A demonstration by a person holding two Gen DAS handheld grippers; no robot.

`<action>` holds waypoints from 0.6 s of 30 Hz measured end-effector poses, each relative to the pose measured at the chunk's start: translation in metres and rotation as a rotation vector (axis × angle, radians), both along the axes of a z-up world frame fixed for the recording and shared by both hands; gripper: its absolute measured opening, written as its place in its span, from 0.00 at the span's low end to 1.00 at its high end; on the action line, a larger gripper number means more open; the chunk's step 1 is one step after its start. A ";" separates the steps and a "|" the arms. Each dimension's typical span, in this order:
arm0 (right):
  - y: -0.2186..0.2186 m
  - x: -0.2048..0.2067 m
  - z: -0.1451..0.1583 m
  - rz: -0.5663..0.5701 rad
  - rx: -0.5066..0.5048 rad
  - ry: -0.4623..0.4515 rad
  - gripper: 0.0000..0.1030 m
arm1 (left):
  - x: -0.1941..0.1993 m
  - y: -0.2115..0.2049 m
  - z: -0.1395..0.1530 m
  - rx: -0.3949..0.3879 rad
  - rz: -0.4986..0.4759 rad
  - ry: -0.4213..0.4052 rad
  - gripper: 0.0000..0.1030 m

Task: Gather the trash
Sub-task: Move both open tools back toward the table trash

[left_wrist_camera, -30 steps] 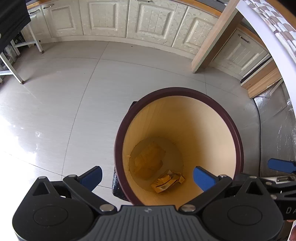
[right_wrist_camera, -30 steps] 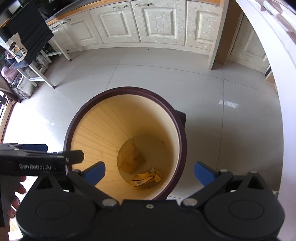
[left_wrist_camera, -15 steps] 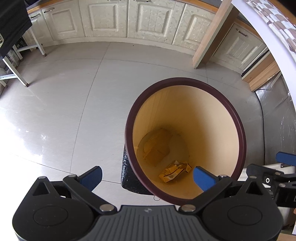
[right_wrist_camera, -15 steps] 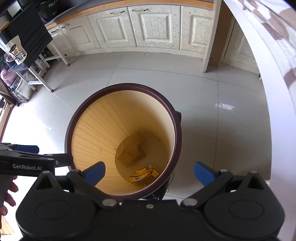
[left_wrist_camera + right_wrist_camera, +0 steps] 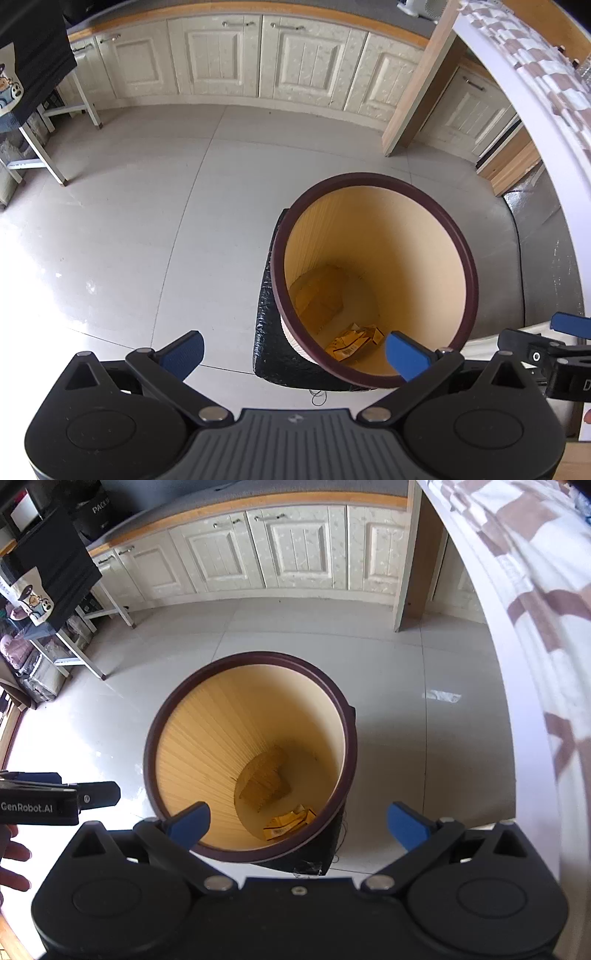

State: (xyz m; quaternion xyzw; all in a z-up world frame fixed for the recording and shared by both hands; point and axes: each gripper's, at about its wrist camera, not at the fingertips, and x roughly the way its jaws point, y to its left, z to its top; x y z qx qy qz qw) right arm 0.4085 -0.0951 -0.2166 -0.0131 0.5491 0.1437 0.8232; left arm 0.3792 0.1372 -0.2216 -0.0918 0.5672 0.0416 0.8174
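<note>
Above the bin (image 5: 466, 254), both grippers gape wide, holding nothing

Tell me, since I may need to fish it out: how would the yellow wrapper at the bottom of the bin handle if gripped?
The yellow wrapper looks crumpled and thin, so probably floppy and very light. Its creased surface should give the fingers purchase. It lies deep inside the tall bin, so reaching it looks awkward.
</note>
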 end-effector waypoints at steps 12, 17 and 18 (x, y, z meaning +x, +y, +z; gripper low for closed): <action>0.005 -0.046 0.039 0.021 0.022 -0.108 1.00 | -0.049 0.003 0.039 0.014 0.002 -0.101 1.00; 0.004 -0.068 0.061 0.031 0.038 -0.171 1.00 | -0.073 0.003 0.061 0.025 -0.003 -0.161 1.00; 0.003 -0.072 0.067 0.034 0.039 -0.183 1.00 | -0.078 0.002 0.066 0.029 -0.005 -0.175 1.00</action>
